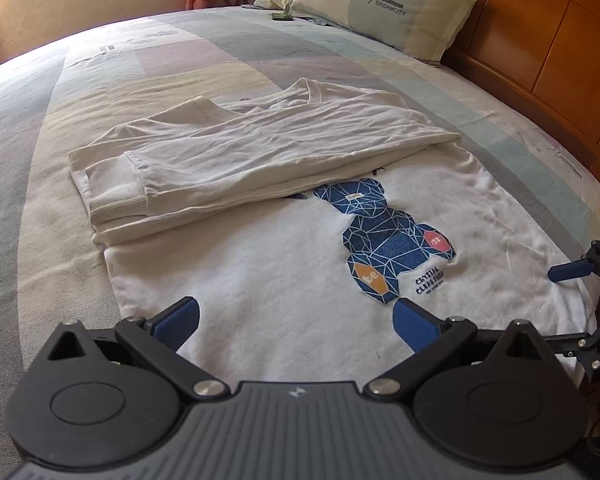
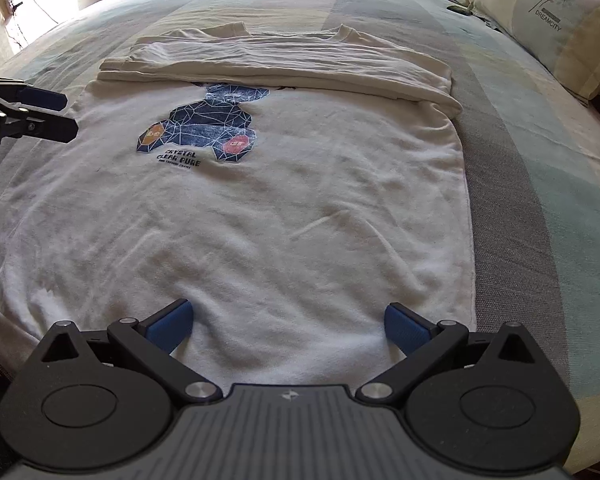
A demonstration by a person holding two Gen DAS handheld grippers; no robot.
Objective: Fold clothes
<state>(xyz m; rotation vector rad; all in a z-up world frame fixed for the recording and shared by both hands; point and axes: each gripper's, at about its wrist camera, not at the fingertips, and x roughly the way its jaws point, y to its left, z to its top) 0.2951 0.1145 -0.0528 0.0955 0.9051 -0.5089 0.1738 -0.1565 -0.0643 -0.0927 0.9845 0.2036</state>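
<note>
A white sweatshirt point(image 1: 260, 280) point(image 2: 260, 208) with a blue geometric bear print point(image 1: 384, 240) point(image 2: 208, 124) lies flat on the bed. Its sleeves point(image 1: 228, 152) point(image 2: 284, 64) are folded across the chest, above the print. My left gripper point(image 1: 296, 320) is open just over the lower part of the shirt, left of the print, holding nothing. My right gripper point(image 2: 288, 322) is open over the hem area near the shirt's right side, also holding nothing. One blue fingertip point(image 1: 572, 272) of the right gripper shows at the left wrist view's right edge. The left gripper point(image 2: 60, 114) shows at the right wrist view's left edge.
The bed sheet point(image 1: 180, 60) point(image 2: 520, 160) has pastel blocks and stretches wide around the shirt. Pillows point(image 1: 388, 4) point(image 2: 552, 20) lean on the wooden headboard point(image 1: 540, 48). A small dark object point(image 1: 282, 17) lies by the pillows. The bed's edge runs close under both grippers.
</note>
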